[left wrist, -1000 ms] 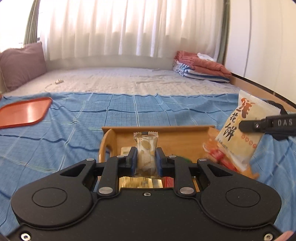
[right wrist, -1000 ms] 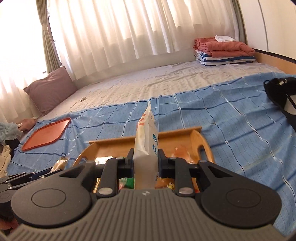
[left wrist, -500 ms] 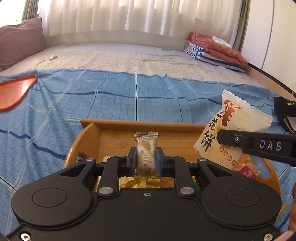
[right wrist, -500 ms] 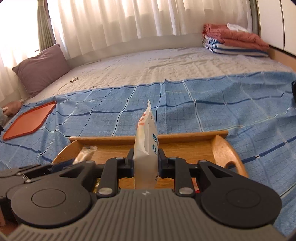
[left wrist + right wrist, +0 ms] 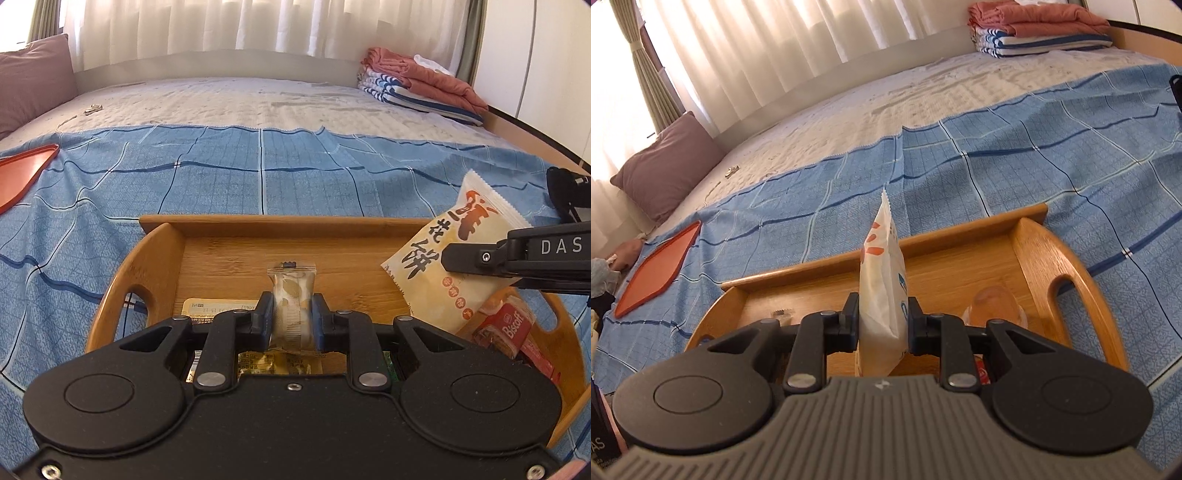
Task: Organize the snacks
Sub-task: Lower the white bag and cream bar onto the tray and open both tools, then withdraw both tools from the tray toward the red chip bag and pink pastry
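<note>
Left tool (image 5: 291, 317) clamped on small clear-wrapped beige candy (image 5: 291, 295); right tool (image 5: 882, 321) clamped on white orange-printed biscuit packet (image 5: 882, 280); both now lower and nearer over wooden handled tray (image 5: 280, 223), frame centre; placement imminent.

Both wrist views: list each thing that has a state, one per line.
left gripper: shut on small clear-wrapped snack, held upright.
right gripper: shut on white snack packet, held edge-on over the tray.
wooden tray: on the blue blanket, snacks inside.
Biscoff packet: lying in the tray.
orange tray: flat on the blanket.
</note>
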`<state>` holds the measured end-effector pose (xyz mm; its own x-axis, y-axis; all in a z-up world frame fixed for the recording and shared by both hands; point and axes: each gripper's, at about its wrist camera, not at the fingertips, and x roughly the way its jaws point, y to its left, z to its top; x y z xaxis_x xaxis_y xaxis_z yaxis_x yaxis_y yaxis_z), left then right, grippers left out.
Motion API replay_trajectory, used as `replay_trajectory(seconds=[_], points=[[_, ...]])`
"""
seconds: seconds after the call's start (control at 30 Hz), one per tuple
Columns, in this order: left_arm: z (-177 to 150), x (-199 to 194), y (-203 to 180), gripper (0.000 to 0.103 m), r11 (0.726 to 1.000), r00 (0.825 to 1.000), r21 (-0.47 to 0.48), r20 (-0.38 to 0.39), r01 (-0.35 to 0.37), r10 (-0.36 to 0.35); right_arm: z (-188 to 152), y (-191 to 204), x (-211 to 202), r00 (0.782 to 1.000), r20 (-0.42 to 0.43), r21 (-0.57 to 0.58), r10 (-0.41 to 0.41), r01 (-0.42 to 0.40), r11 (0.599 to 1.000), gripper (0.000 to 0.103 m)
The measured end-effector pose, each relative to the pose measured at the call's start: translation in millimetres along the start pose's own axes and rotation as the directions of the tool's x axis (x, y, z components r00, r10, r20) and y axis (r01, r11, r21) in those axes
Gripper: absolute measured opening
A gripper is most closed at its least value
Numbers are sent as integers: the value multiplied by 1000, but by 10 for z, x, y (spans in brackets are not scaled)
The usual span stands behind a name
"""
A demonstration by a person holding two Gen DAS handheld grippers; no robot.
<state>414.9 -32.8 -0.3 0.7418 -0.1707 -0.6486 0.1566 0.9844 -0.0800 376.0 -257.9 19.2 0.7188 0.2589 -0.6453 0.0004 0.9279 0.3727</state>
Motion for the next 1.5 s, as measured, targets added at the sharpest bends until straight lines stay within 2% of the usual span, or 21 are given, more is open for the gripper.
replay_trajectory(seconds=[0.17,0.23,0.27,0.3,0.5,0.53,0.67,0.87,1.23,1.5], points=[[-14,-68,-19,26,1000,1000,15,-5,-2,2,-11,-75,-36,1000,-16,19,-10,11,1000,33],[-9,-133,-12,45,1000,1000,6,-4,-4,4,-6,-68,-72,999,-15,10,-31,31,999,40],[-8,-169,-4,48,1000,1000,-2,-2,-8,8,-10,-38,-94,999,-11,-16,-44,44,999,48],[-4,-216,4,50,1000,1000,-6,2,-10,10,-20,-8,-121,999,-6,-40,-52,51,998,65],[4,-541,8,61,999,999,24,18,-39,39,-56,59,-336,999,-14,-47,-51,51,998,76],[-2,-611,10,64,999,999,29,22,-36,35,-67,62,-375,998,-16,-48,-55,54,997,77],[-58,-903,-8,66,998,999,55,36,-43,41,-132,84,-538,997,-30,-66,-75,73,995,79],[-175,-1366,-50,71,997,997,69,61,-42,38,-235,146,-905,998,-16,-79,-57,55,995,82],[-489,-2385,-176,77,995,993,98,116,-22,10,-561,397,-1699,998,47,-200,-39,48,979,87],[-844,-3026,-307,79,990,991,143,135,0,-19,-950,536,-2268,996,90,-296,-17,44,954,89]])
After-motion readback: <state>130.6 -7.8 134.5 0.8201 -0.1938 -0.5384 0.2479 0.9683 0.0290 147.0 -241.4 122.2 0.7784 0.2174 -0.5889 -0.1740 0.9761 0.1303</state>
